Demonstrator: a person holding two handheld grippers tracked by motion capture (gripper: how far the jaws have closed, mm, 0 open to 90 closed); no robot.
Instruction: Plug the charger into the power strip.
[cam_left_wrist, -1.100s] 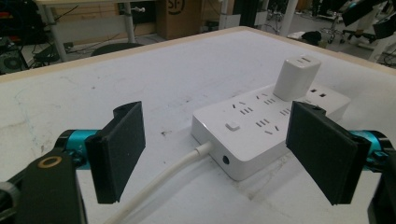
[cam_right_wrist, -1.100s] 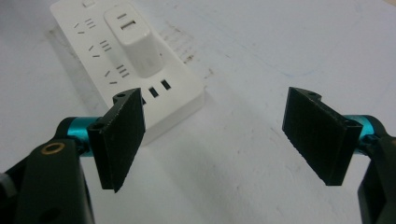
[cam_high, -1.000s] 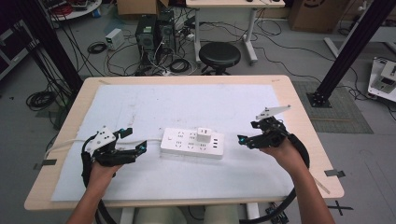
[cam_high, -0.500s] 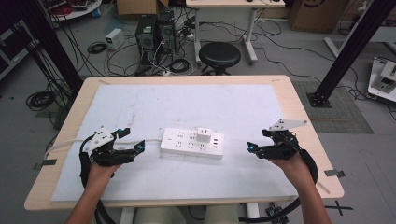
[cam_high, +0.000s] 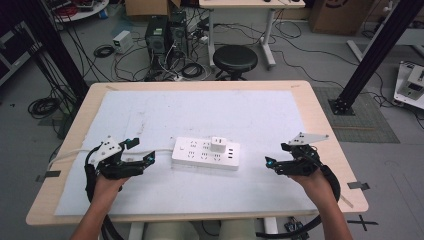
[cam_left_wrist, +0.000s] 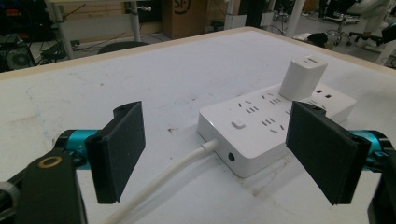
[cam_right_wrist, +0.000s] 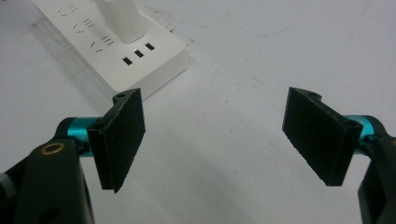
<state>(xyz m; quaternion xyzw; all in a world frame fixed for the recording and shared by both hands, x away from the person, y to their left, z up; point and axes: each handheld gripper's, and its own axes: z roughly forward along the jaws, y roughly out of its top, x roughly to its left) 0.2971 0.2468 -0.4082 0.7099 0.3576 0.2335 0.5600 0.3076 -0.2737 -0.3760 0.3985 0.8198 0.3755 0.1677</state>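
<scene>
At the left of the bench (cam_high: 320, 115), the left gripper (cam_high: 142, 161) is held low with its jaws spread wide and empty, aimed at the cabled end of the white power strip (cam_high: 205, 154). The strip's cable (cam_left_wrist: 163, 179) is seen running between those jaws in the left gripper view, so it could be snagged or dragged if the gripper were pushed forward, and the strip could be slid off line. At mid-bench a white charger (cam_high: 218, 144) is seen plugged upright into the strip; it could be knocked askew if the strip were tipped. On the right, the right gripper (cam_high: 272, 164) is held apart from the strip, jaws likewise released and empty.
</scene>
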